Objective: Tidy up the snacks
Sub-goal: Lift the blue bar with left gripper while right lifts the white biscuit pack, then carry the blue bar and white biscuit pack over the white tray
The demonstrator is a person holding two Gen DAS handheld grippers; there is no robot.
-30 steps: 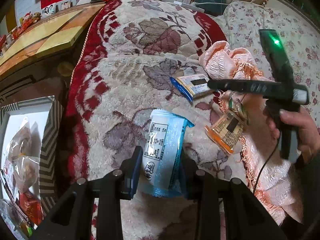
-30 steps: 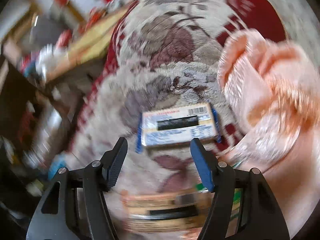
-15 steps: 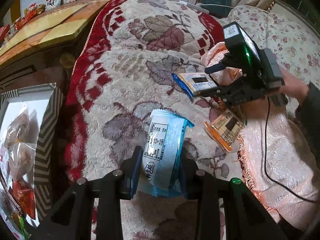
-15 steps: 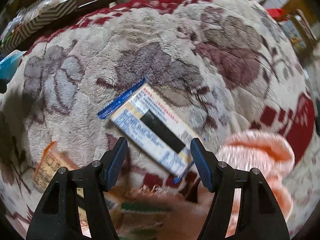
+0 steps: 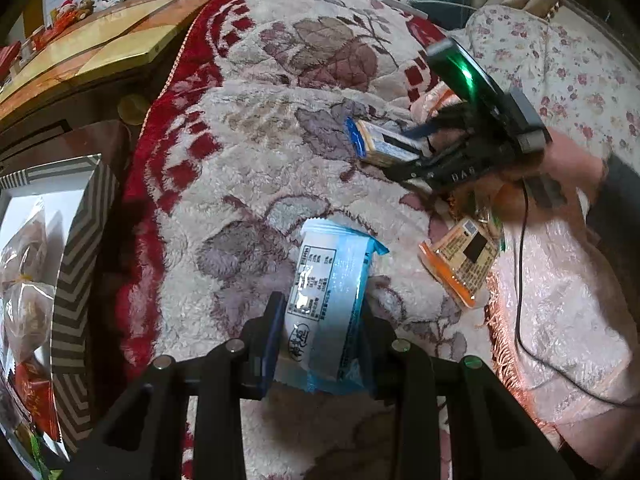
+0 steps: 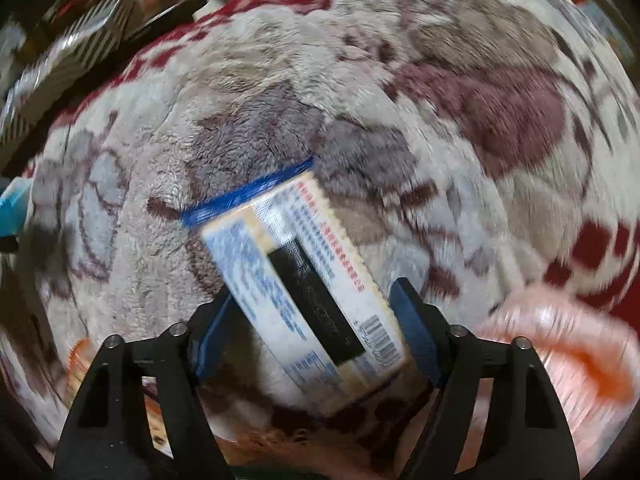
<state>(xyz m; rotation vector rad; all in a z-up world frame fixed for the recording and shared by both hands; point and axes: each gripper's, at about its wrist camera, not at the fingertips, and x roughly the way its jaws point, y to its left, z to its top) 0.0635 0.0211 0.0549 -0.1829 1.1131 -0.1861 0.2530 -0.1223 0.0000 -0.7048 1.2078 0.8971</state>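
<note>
My left gripper (image 5: 320,344) is shut on a light blue snack packet (image 5: 332,288), held just above the flowered plush blanket (image 5: 248,152). A yellow-and-white snack pack with blue ends (image 6: 304,280) lies slantwise on the blanket. My right gripper (image 6: 314,334) points down over it. Its jaws are opening, with the pack's near end between the blue pads. In the left wrist view the right gripper (image 5: 408,152) straddles that pack (image 5: 380,144), and a hand holds it from the right. An orange packet (image 5: 460,260) lies near the blanket's right edge.
A box with a zigzag-striped rim (image 5: 76,260) stands at the left below the blanket's edge and holds several bagged snacks (image 5: 24,280). Pink cloth (image 5: 560,320) covers the right side. A wooden table (image 5: 100,52) is at the far left. A black cable (image 5: 520,280) hangs from the right gripper.
The right gripper has rolled and come down over the blue-ended pack, which now sits between its fingers. The left gripper has kept still, holding the light blue packet.
</note>
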